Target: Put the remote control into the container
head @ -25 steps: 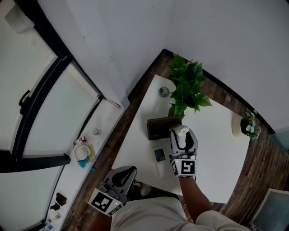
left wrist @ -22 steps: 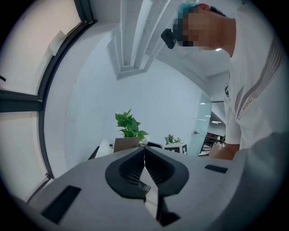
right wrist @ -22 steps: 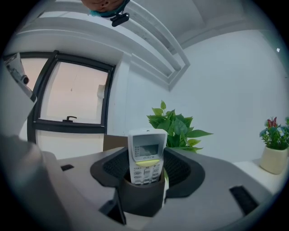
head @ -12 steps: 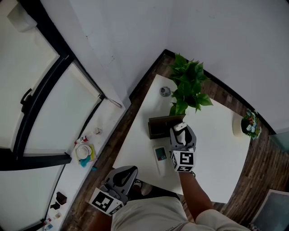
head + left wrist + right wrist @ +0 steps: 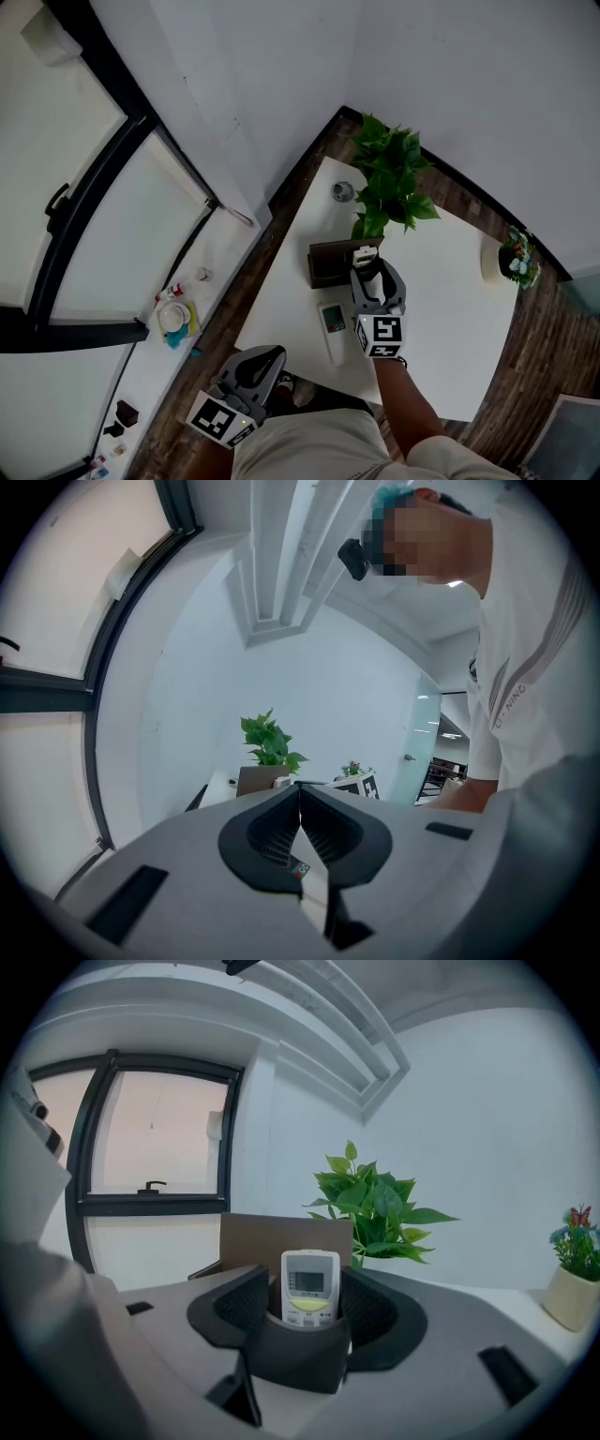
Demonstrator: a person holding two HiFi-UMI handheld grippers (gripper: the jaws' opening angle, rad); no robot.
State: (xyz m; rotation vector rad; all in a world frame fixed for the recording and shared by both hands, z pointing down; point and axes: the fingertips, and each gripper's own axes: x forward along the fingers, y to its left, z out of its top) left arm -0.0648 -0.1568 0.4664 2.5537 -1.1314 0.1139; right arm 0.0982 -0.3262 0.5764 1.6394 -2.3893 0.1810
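Observation:
My right gripper (image 5: 367,264) is shut on a white remote control (image 5: 310,1287) with a small screen and a yellow-green button. The remote stands upright between the two black pads. In the head view the remote's tip (image 5: 364,252) is at the near right edge of the brown open-topped container (image 5: 330,262) on the white table (image 5: 441,309). The container's brown wall (image 5: 258,1237) rises just behind the remote in the right gripper view. My left gripper (image 5: 251,367) hangs low off the table's near left corner, its jaws (image 5: 300,803) shut with nothing in them.
A second white remote (image 5: 331,324) lies flat on the table in front of the container. A leafy green plant (image 5: 389,178) stands behind the container, with a small round metal object (image 5: 341,190) to its left. A small potted flower (image 5: 511,258) sits at the table's right edge.
My right gripper has carried the remote a little forward and left, up to the container's edge. The left gripper has not moved.

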